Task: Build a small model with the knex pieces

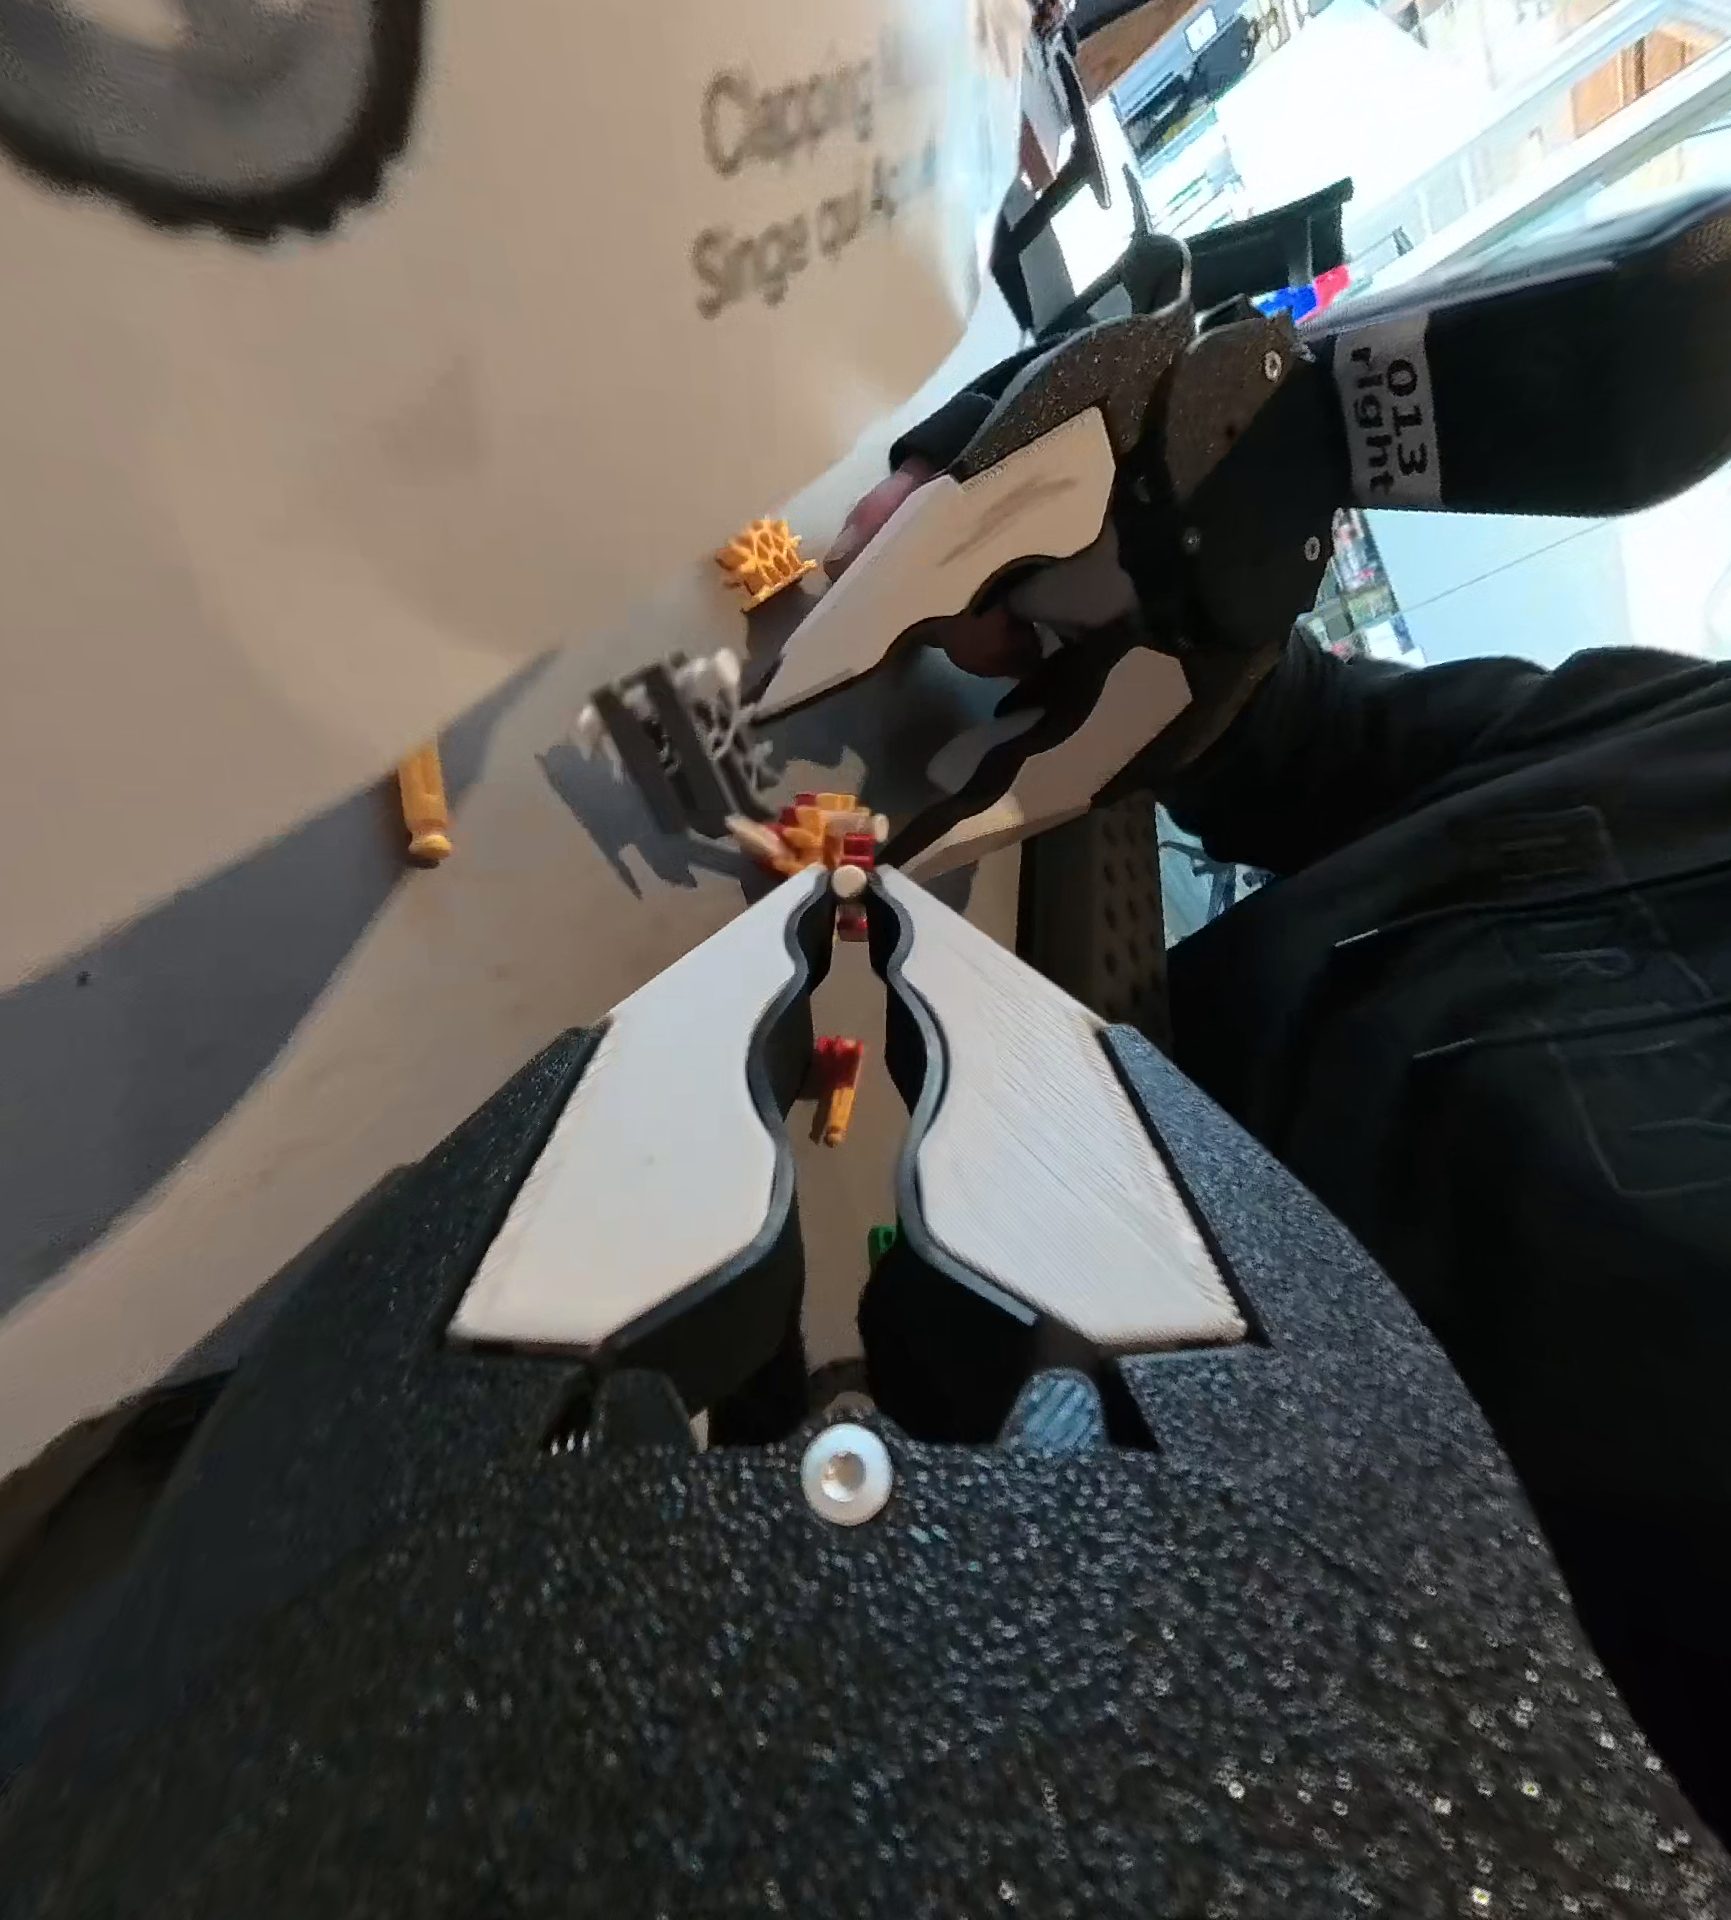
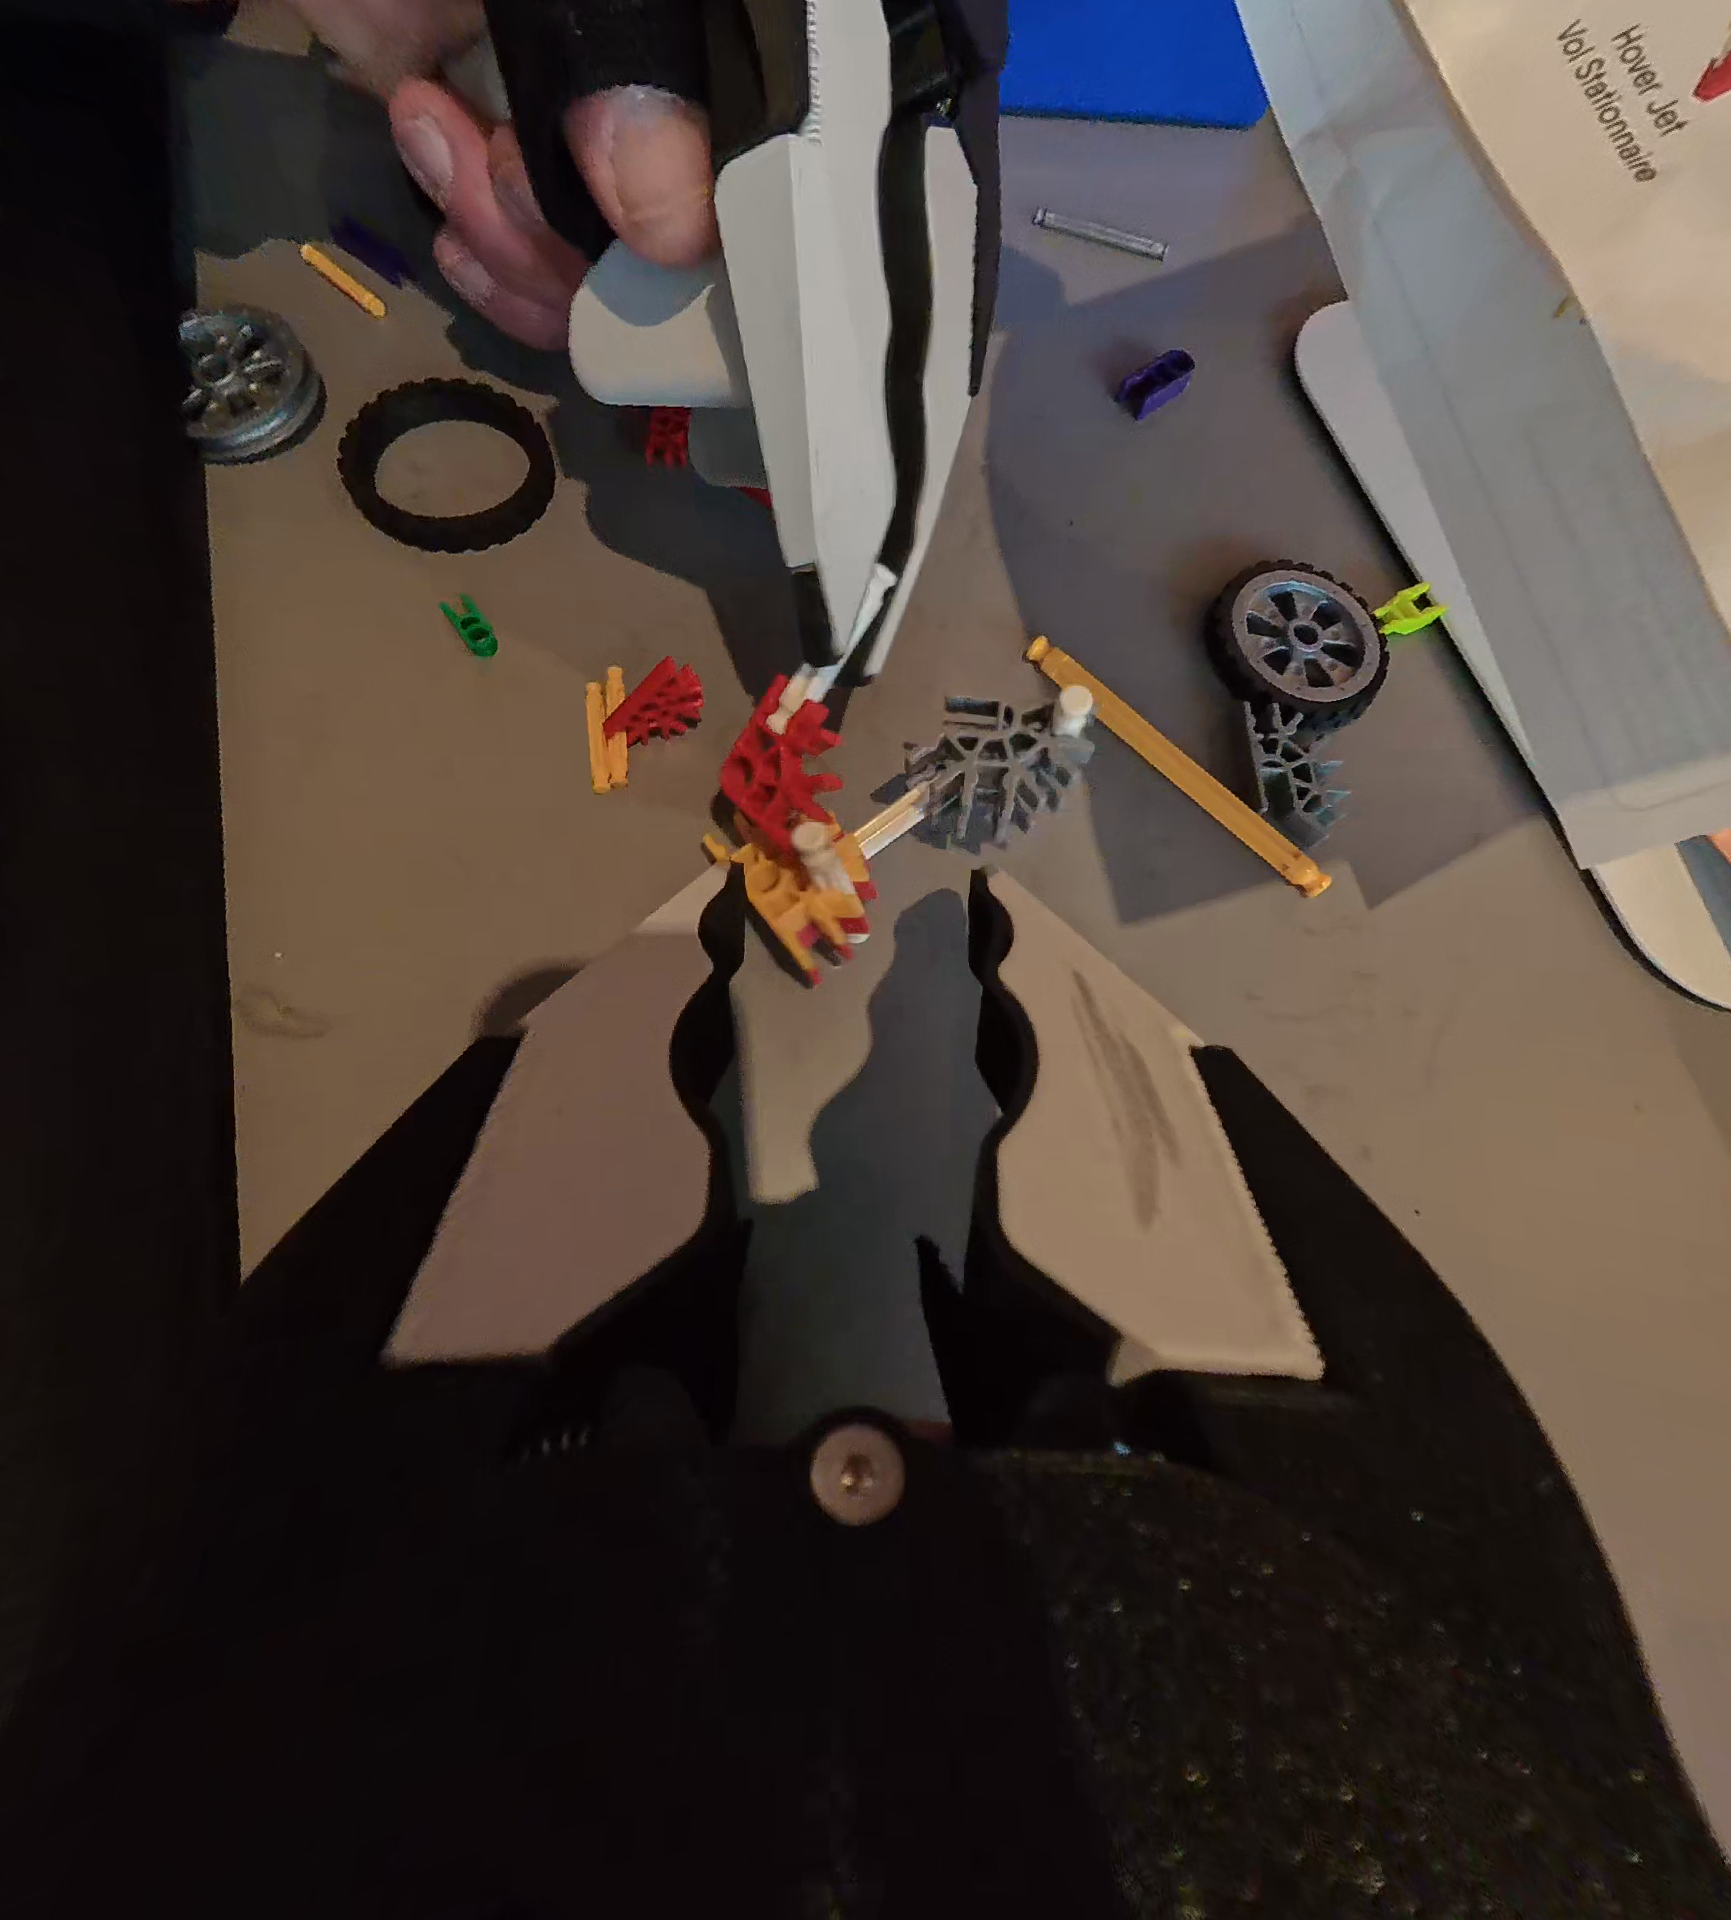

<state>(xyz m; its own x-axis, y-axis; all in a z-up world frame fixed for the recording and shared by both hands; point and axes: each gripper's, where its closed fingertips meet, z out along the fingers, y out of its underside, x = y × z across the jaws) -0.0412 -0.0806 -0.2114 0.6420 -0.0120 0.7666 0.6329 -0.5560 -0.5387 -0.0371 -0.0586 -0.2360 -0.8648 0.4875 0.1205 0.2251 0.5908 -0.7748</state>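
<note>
A small assembly of red and yellow connectors with white rods (image 2: 788,821) sits between both grippers; in the left wrist view (image 1: 819,831) it lies just past my fingertips. My left gripper (image 1: 848,881) is shut on a white rod (image 2: 866,623) that plugs into the red connector; it comes in from the top of the right wrist view (image 2: 856,665). My right gripper (image 2: 853,888) is open, its left fingertip right next to the yellow connector. In the left wrist view it (image 1: 830,784) straddles the assembly. A grey connector (image 2: 996,769) joins the assembly by a thin rod.
On the grey table (image 2: 1360,1143) lie a long yellow rod (image 2: 1178,769), a wheel (image 2: 1302,644), a black tyre (image 2: 445,462), a grey hub (image 2: 248,379), a green clip (image 2: 471,629) and a red connector (image 2: 658,707). A white booklet (image 2: 1567,364) lies at the right. My right fingertips sit around 4 cm from my left ones. Left tips and right tips are each some 9 cm from the green clip (image 2: 471,629).
</note>
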